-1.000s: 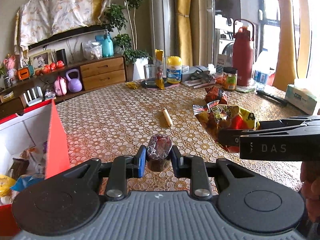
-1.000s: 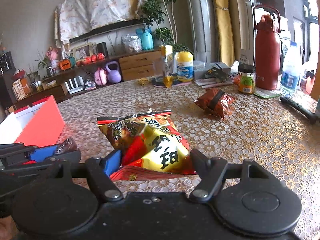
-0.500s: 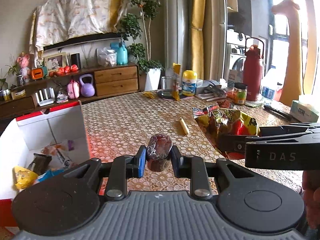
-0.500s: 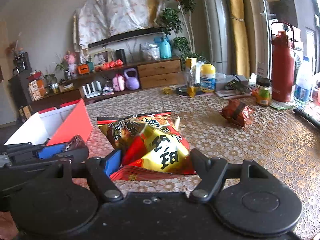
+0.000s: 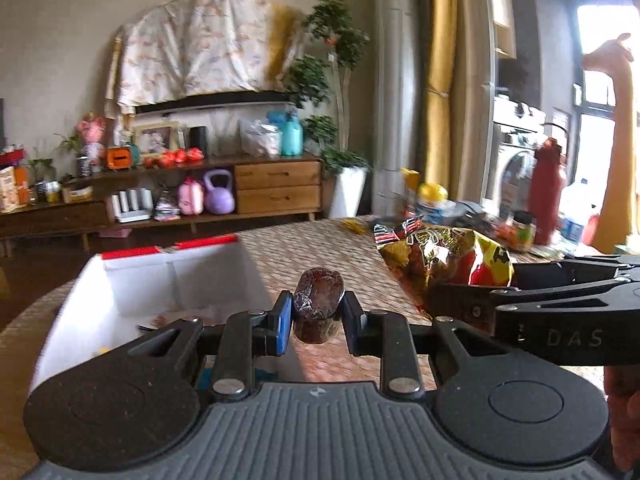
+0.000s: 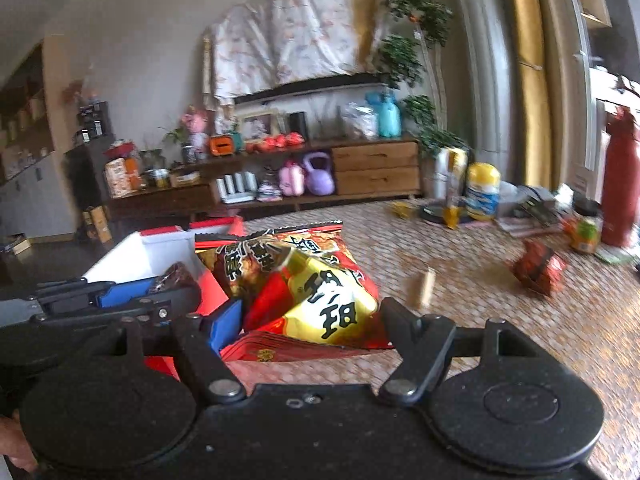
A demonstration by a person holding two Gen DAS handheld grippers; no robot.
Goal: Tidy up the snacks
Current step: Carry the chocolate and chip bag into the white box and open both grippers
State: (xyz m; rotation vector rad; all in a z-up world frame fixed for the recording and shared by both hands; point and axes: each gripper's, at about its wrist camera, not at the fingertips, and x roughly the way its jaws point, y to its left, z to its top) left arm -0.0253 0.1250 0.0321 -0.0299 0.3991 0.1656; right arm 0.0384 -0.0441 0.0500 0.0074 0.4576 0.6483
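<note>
**Both grippers loaded beside the snack box**

Our left gripper (image 5: 317, 322) has its jaws pinching a small dark-red, foil-wrapped cylindrical snack (image 5: 318, 308), which stands upright between the blue pad and the black pad and pokes up above them. Our right gripper (image 6: 310, 326) has its jaws pressed onto the lower edge of a large crinkled red-and-yellow snack bag printed with bold black characters (image 6: 296, 280); the bag fans upward and forward from the fingers.

Just ahead and to the left of our left jaws sits an open cardboard box, white inside with a red rim (image 5: 120, 280). A few wrappers lie on its floor, too blurred for us to name. Seen from the right wrist, the left gripper (image 6: 132, 300) hangs just left of our right jaws, in front of the same box (image 6: 156, 252), and the big bag's left edge overlaps a red box flap.

Farther right of our right jaws, on the table with its gold lace-pattern cloth (image 6: 560, 340), lie a short pale stick-shaped snack (image 6: 424, 288) and, beyond it, a small crumpled red packet (image 6: 538, 268). Both are well apart from the box.
</note>
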